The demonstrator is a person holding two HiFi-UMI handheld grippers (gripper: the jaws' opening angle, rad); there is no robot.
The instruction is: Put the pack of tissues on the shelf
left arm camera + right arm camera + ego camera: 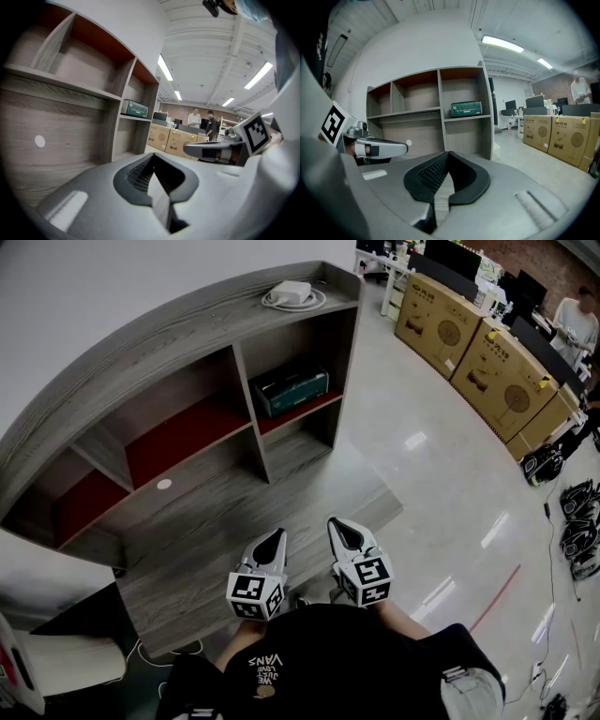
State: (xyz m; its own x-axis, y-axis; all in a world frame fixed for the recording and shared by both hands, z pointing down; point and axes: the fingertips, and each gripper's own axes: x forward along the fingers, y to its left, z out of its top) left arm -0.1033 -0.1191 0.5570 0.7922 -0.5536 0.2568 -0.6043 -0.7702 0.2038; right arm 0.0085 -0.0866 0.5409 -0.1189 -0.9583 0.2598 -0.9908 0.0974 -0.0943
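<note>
The green pack of tissues [292, 391] lies in the right-hand compartment of the grey wooden shelf [169, 343]; it also shows as a green pack [466, 109] in the right gripper view and a small green pack [135, 108] in the left gripper view. My left gripper [273, 542] and right gripper [341, 527] are side by side close to my body, well back from the shelf. Both are shut with nothing between their jaws. The left gripper [152, 178] and right gripper [440, 180] show their ribbed pads pressed together.
A white adapter with coiled cable [292, 293] lies on the shelf top. Cardboard boxes [476, 351] line the floor at right, with black bags [577, 521] beyond. A white chair [56, 659] stands at lower left. People [201, 123] stand far behind the boxes.
</note>
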